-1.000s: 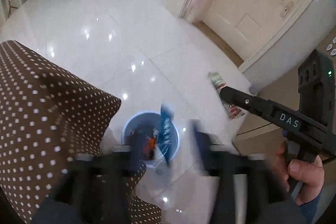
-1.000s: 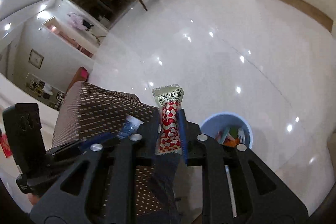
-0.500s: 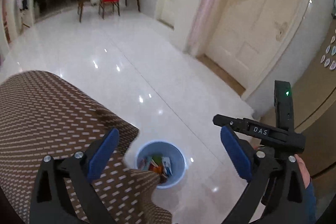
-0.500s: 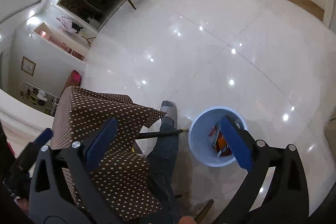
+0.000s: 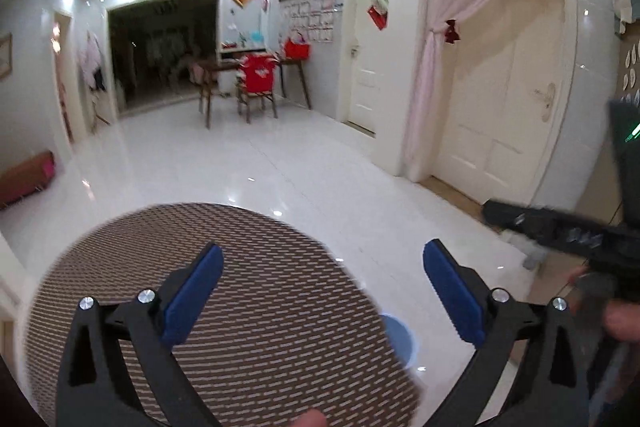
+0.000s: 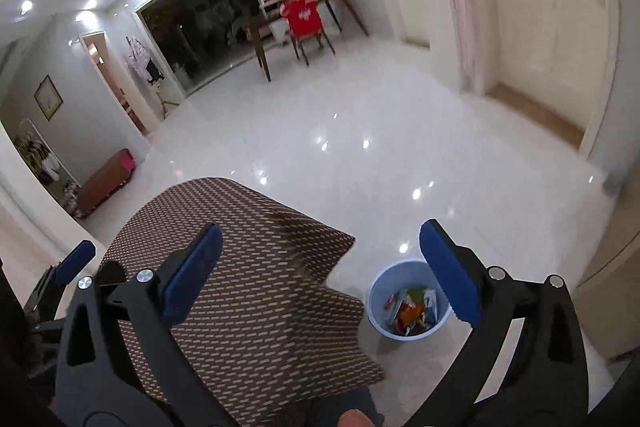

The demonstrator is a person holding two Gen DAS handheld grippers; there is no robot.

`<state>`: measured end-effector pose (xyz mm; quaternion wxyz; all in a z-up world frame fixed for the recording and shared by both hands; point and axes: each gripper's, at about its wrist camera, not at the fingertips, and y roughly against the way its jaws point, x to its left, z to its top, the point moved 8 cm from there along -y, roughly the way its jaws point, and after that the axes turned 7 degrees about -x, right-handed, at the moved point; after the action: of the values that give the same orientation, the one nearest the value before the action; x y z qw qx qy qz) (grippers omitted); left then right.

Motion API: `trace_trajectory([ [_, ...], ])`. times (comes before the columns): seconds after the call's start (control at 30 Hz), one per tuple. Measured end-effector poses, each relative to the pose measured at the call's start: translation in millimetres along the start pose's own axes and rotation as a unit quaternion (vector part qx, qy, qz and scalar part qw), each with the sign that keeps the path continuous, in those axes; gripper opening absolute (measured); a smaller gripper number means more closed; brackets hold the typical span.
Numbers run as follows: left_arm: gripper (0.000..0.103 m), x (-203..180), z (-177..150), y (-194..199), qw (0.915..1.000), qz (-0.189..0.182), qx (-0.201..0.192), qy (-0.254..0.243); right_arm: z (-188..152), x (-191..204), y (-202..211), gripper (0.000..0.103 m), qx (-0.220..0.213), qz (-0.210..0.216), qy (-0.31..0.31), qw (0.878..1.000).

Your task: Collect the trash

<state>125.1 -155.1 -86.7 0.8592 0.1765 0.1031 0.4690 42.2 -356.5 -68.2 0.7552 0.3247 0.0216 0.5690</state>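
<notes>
— Two grippers on the list; condition of each?
— Item one, left gripper (image 5: 322,293): black frame, blue-padded fingers (image 5: 192,297) spread wide, nothing between them. Item two, right gripper (image 6: 318,275): same build, spread just as wide, likewise holding nothing.

— Location of the round pale-blue plastic waste bin?
— Right wrist view: waste bin (image 6: 378,291) stands on the glossy white tiled floor (image 6: 360,163) at about 5 o'clock, its right rim partly behind the right-hand blue pad. Left wrist view: only a sliver of it (image 5: 398,337) shows past the cloth's edge, around 5 o'clock.

— Contents?
— Assorted coloured snack wrappers (image 6: 412,311), red, orange, green and white, lying inside the bin. Exact count cannot be told.

— Adjoining articles?
— Brown white-dotted tablecloth (image 6: 248,291) on a round table, at 6 to 7 o'clock, just beside the bin; one corner hangs toward it.

— Background entries?
— Wooden chair with red cover (image 6: 306,17) at 12 o'clock, by a dark wooden table. White panelled door (image 5: 508,99) with pink curtain at 2 o'clock in the left view.
</notes>
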Motion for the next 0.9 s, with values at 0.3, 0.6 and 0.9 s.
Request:
trace_trajectory([
  [0.3, 0.098, 81.1, 37.0, 77.1, 0.9942, 0.099, -0.042, 0.001, 15.3, 122.2, 47.8, 0.097, -0.059, 0.014, 0.088, 0.994],
  [0.6, 0.098, 93.5, 67.0, 122.2, 0.9814, 0.163, -0.090, 0.047, 35.9, 155.0, 62.4, 0.097, -0.101, 0.051, 0.133, 0.985],
  [0.9, 0.098, 94.9, 84.7, 147.1, 0.9682, 0.214, -0.111, 0.068, 50.1, 165.5, 75.6, 0.097, -0.135, 0.086, 0.157, 0.975],
])
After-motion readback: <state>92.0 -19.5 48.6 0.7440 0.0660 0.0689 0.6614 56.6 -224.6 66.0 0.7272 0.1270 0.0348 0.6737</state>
